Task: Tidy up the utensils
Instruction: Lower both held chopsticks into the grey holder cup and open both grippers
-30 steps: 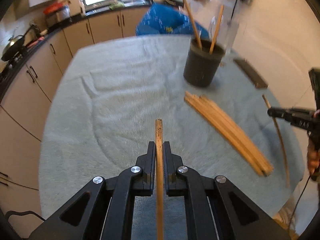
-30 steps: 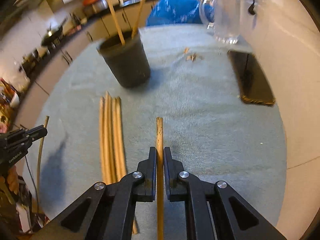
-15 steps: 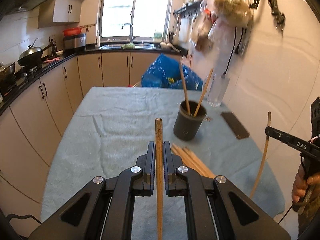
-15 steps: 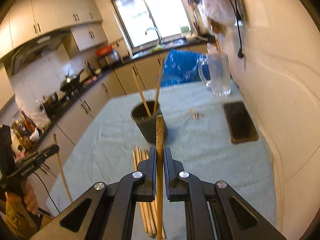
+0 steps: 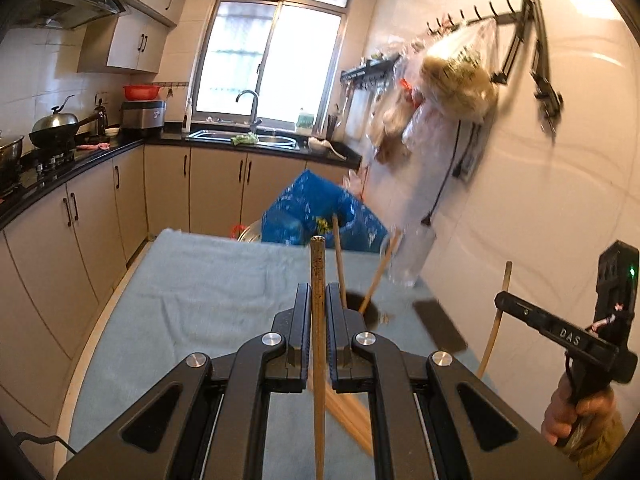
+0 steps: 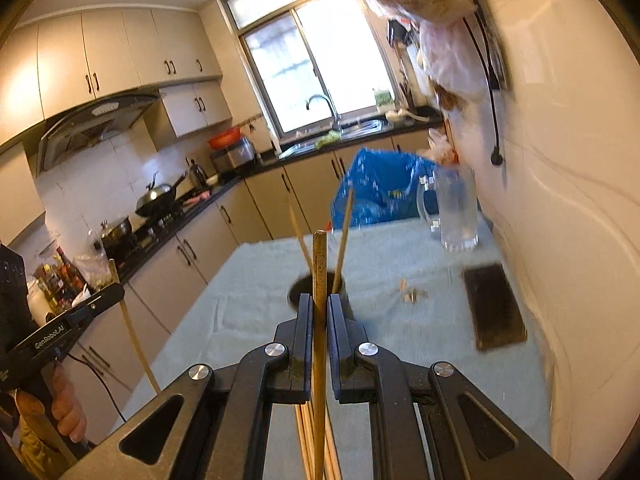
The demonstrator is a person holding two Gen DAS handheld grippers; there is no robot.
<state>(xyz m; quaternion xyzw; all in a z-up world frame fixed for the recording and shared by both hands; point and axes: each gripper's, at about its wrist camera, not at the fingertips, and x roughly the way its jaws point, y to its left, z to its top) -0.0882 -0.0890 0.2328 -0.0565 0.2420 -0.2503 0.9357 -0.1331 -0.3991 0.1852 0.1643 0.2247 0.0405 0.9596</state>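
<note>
My left gripper point(image 5: 318, 294) is shut on a wooden chopstick point(image 5: 318, 280), held upright above the table. My right gripper point(image 6: 319, 305) is shut on another wooden chopstick point(image 6: 319, 264), also upright. The dark cup point(image 6: 298, 294) stands just beyond the right gripper with two chopsticks point(image 6: 343, 240) leaning in it; in the left wrist view the cup point(image 5: 370, 312) is just right of my fingers. A bundle of loose chopsticks point(image 5: 344, 408) lies on the table below the left gripper. The right gripper also shows in the left wrist view point(image 5: 500, 302), and the left in the right wrist view point(image 6: 120, 292).
The table has a light blue cloth point(image 6: 248, 280). A phone point(image 6: 494, 306) lies near the right wall, with a glass mug point(image 6: 456, 212) behind it. A blue bag point(image 5: 320, 216) stands past the table's far end. Kitchen cabinets point(image 5: 80, 220) run along the left.
Both grippers have tilted up and risen with their chopsticks, so the views swung from the tabletop to the kitchen. The cup now sits close under both chopstick tips.
</note>
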